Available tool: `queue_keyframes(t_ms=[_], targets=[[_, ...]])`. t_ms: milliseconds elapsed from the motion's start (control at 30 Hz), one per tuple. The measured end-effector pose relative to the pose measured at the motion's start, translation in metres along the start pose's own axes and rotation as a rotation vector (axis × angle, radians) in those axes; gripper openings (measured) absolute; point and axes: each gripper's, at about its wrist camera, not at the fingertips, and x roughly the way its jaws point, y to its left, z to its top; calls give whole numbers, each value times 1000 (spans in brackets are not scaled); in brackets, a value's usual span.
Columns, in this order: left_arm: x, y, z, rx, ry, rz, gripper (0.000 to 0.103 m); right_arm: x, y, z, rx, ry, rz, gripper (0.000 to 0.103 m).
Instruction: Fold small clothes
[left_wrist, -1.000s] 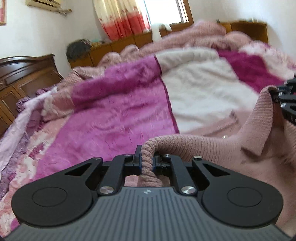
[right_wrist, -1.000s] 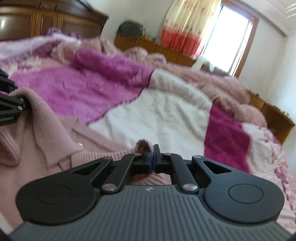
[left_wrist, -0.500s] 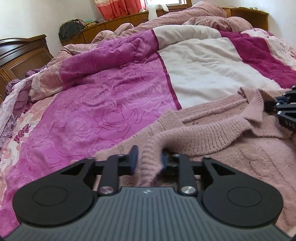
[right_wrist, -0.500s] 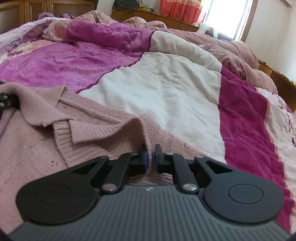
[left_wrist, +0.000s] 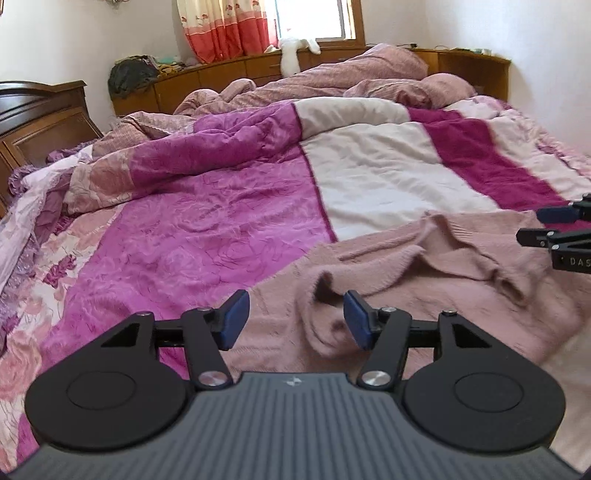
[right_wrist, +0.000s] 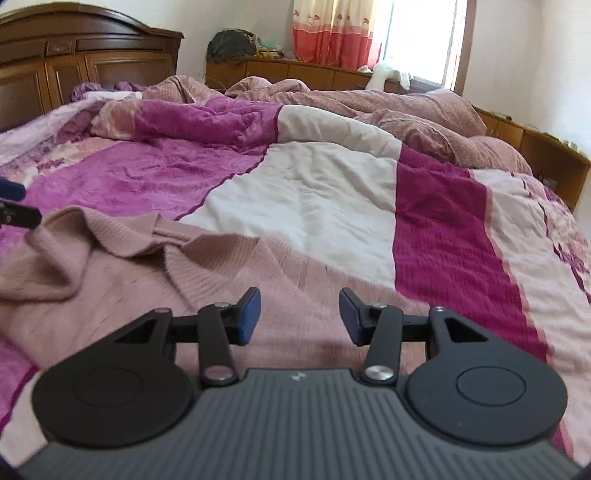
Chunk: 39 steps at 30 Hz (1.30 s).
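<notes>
Since before, 2 claws, left claw (left_wrist: 295, 320) and right claw (right_wrist: 300, 316), released 1 sweater (left_wrist: 424, 288), jaws opening.

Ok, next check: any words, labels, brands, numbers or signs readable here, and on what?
"DAS": white letters on the black body of the right tool, cut off by the edge of the left wrist view, so the word is incomplete.
Small white emblem, no letters: on the ribbed grey housing of the left tool and likewise of the right tool.
Nothing readable on the pink knitted sweater or the bed cover.
</notes>
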Motion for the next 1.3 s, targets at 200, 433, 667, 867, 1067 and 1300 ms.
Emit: queue_keyframes(t_ms=[200, 433, 667, 867, 1067, 1300], targets=[[-20, -19, -19, -4, 11, -53, 64, -25, 6, -27, 51, 21, 11, 49], [5, -38, -38, -84, 76, -90, 64, -20, 17, -53, 111, 73, 29, 49], [37, -39, -34, -202, 19, -9, 52, -16, 17, -62, 139, 76, 32, 49], [41, -18, -14, -97, 11, 54, 8, -15, 12, -61, 140, 78, 53, 49], [62, 25, 2, 51, 34, 249, 8, -15, 12, -60, 134, 82, 50, 50], [45, 65, 4, -173, 61, 114, 15, -27, 10, -48, 35, 54, 6, 50]])
